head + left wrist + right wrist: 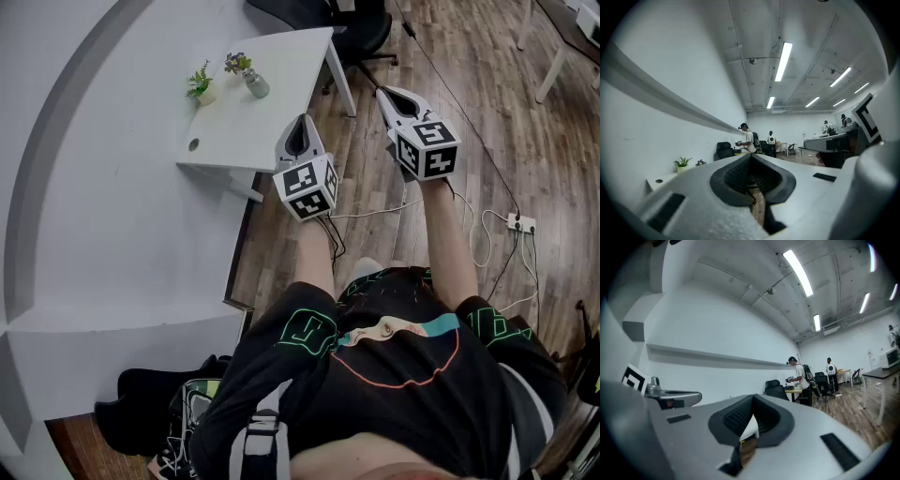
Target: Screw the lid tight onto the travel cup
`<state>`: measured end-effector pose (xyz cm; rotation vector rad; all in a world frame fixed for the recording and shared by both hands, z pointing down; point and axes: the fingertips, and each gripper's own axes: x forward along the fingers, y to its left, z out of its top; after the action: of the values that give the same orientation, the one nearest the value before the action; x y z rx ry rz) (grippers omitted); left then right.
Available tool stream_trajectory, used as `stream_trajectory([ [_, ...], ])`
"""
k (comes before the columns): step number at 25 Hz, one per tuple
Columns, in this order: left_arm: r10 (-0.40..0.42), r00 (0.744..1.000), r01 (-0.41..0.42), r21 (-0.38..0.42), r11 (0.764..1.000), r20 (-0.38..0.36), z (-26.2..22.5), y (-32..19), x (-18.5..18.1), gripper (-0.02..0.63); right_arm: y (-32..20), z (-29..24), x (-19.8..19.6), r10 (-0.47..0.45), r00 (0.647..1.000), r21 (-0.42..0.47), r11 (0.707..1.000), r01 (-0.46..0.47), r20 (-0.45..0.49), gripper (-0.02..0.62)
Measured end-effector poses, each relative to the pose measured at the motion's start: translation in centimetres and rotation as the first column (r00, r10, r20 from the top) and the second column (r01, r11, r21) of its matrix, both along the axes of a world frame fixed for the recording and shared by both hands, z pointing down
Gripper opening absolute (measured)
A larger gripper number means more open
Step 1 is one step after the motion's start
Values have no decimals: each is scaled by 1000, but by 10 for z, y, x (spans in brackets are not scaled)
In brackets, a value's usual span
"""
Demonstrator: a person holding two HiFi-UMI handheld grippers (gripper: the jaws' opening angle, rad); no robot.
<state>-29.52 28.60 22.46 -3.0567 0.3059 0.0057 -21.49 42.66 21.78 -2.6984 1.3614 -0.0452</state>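
From the head view the person stands on the brown wooden plank floor (pixel 450 75), back from the small white rectangular table (pixel 253 122), with the left gripper (pixel 300 127) and the right gripper (pixel 389 96) both held out level in front of the body. Neither is near anything to handle. The table carries only a small green plant in a pale pot (pixel 200 86) and a second small plant in a grey vase (pixel 251 82). No travel cup or lid shows anywhere, so where the task's things lie cannot be told from here. In the left gripper view the left gripper (pixel 752 159) has its jaws pressed together with nothing between them, and past them lie the table corner (pixel 661 180) and a long white room with people working far off. In the right gripper view the right gripper (pixel 752 400) is likewise closed on nothing, with the same distant room beyond. I judge the task not yet begun — this is a standing pose ahead of any reach. The next move calls for finding the cup and lid, spreading the jaws, and bringing one gripper to steady the cup while the other takes the lid.
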Motion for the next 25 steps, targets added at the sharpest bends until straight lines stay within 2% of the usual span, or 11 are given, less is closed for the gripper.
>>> stream_trajectory([
  [12,5,999,-4,-15,1000,46,22,0,9,6,0,12,19,28,999,-7,1000,-27,27,0],
  [16,-6,999,7,-22,1000,50,25,-3,6,6,0,23,20,16,998,-11,1000,-15,61,1],
  [21,-33,994,38,-45,998,108,56,-14,-5,6,-8,47,21,1,992,-12,1000,1,123,2],
  [23,-41,998,45,-74,996,53,53,-21,-5,6,-14,53,23,-11,991,-19,1000,14,134,2],
  [25,-45,997,37,-112,993,-65,38,-25,-5,6,-20,57,28,-20,989,-24,999,24,145,2],
])
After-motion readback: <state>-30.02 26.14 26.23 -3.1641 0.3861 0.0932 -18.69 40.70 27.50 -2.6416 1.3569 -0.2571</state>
